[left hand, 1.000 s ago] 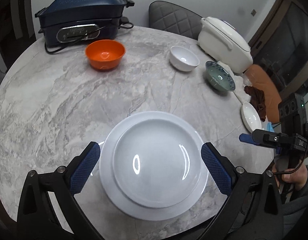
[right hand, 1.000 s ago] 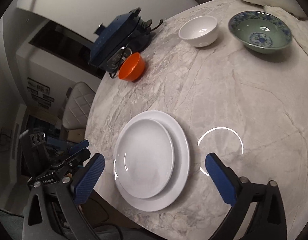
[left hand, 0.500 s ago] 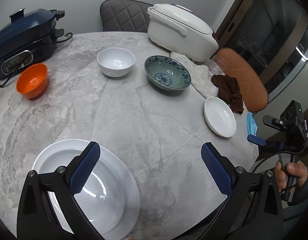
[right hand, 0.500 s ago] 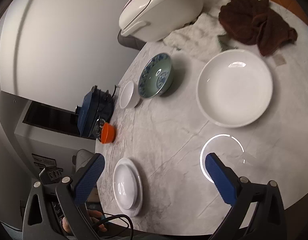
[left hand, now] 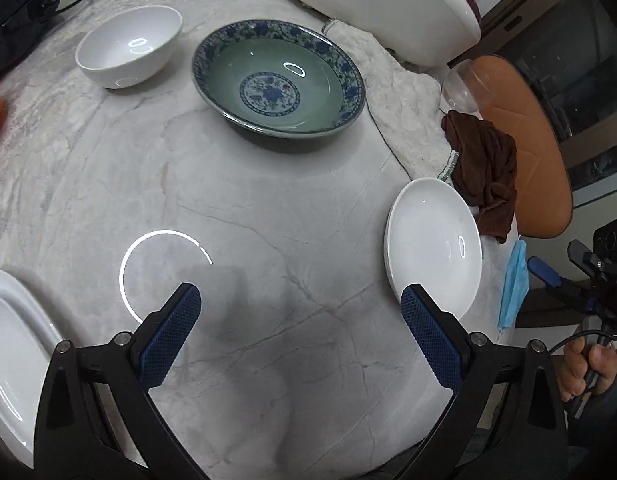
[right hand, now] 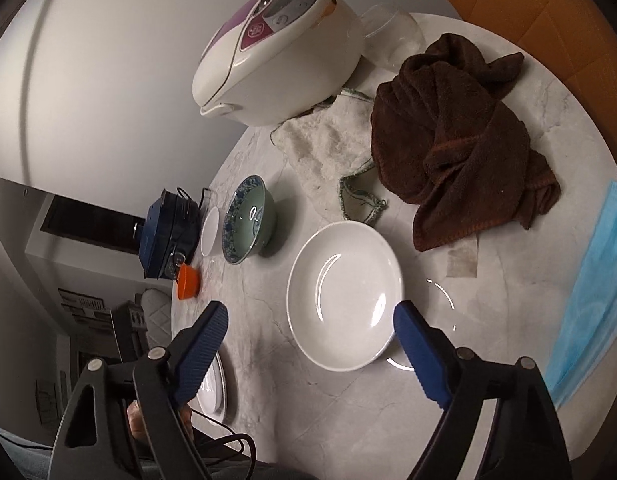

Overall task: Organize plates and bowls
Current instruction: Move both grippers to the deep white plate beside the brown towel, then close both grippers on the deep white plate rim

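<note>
Round marble worktop (left hand: 268,208), dishes scattered, both claws over it.

Seen from the right claw (right hand: 310,334), going left to right: an orange bowl (right hand: 187,280) and a white bowl (right hand: 209,231) lie far ahead to its left near a blue cooker (right hand: 168,236), then the patterned bowl (right hand: 244,220), then the small plate (right hand: 344,296) straight ahead, partly between its pads, which are narrowing with nothing pressed yet. A brown cloth (right hand: 460,152) and a blue mask (right hand: 588,292) lie to its right, clear of the plate. The left claw (left hand: 300,340) hangs wide and empty over bare marble, the plate stack (left hand: 12,344) at its left. The step looks like fetching the small plate; next the pads need to catch its rim and carry it to the stack, nothing barring the way.
</note>
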